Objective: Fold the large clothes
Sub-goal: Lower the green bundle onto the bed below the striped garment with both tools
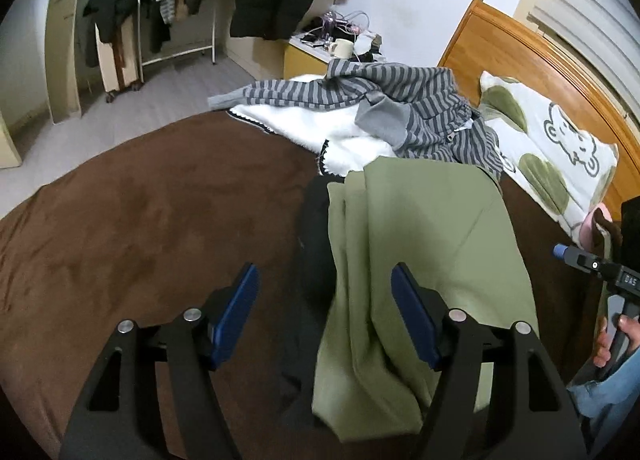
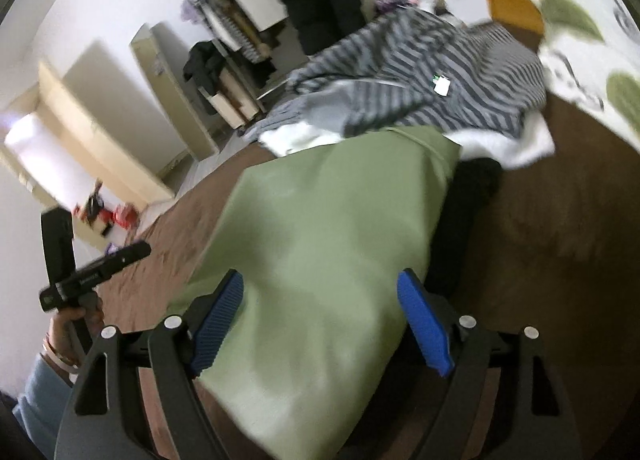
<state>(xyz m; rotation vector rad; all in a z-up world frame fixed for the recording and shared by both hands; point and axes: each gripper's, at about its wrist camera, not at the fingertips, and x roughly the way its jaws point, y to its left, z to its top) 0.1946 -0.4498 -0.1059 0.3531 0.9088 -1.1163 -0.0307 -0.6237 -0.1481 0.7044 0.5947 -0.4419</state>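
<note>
Green garment [image 1: 420, 244] folded lengthwise on brown bed cover [image 1: 140, 199], centre-right of frame; left gripper [image 1: 324, 300] & right gripper [image 2: 320, 308] both spread apart w/ nothing clamped; risk: loose layers slipping open, undoing fold

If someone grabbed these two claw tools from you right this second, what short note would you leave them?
Left gripper: open, holding nothing, above the bed.
Right gripper: open, holding nothing, above the green garment.
Green garment: lies folded into a long strip on the brown bedspread, over something dark.
Striped grey top and white fleece: heaped unfolded beyond it, near the pillow.
Done: green garment's lengthwise folds, seemingly.
Left: probably fold it shorter, then the heap.
</note>
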